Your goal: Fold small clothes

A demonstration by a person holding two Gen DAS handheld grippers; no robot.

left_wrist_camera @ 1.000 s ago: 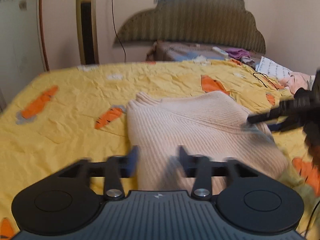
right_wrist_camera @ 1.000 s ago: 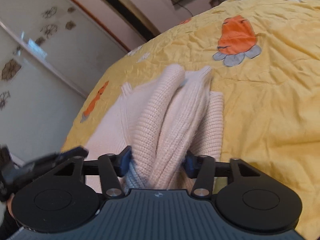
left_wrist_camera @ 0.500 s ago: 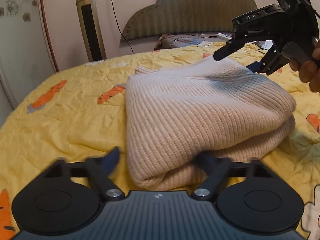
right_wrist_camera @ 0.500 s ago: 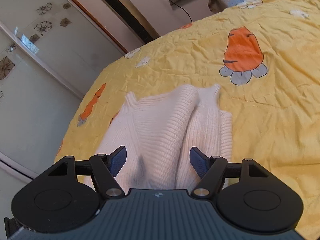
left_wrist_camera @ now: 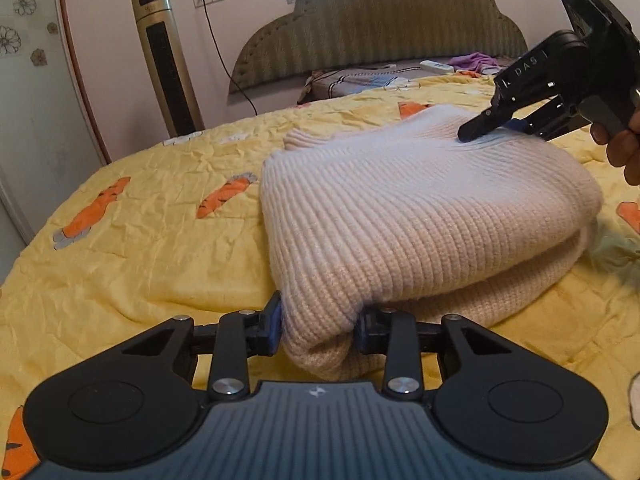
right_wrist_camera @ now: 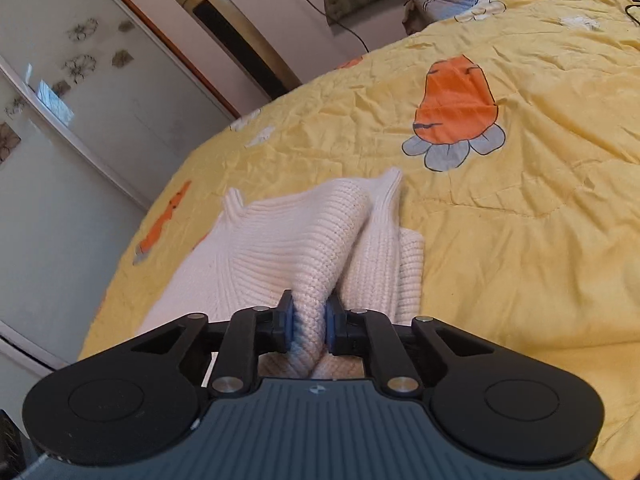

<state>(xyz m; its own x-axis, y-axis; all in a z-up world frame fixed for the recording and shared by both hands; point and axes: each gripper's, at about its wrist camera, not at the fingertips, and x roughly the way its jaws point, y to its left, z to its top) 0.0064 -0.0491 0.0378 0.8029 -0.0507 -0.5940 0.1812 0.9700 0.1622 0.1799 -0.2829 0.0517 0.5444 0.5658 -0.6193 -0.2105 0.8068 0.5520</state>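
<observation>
My left gripper [left_wrist_camera: 317, 326] has its blue pads clamped on the near folded edge of the cream ribbed knit sweater [left_wrist_camera: 420, 208], down at six o'clock in the left wrist view. The sweater lies doubled over on the yellow carrot-print bedspread [left_wrist_camera: 140, 248], a thick roll; how many layers sit underneath I can't make out. My right gripper [right_wrist_camera: 310, 324] pinches a raised ridge of the same knit [right_wrist_camera: 296, 240], pads pressed tight on the fabric. From the left camera that right gripper [left_wrist_camera: 496, 126] shows at two o'clock, its tips touching the sweater's far top, my hand [left_wrist_camera: 624, 148] cut off by the frame edge. The part of the sweater below the right gripper's body is hidden. At eleven o'clock stands a gold tower fan [left_wrist_camera: 168, 60] against the wall, beside the padded olive headboard [left_wrist_camera: 380, 28].
</observation>
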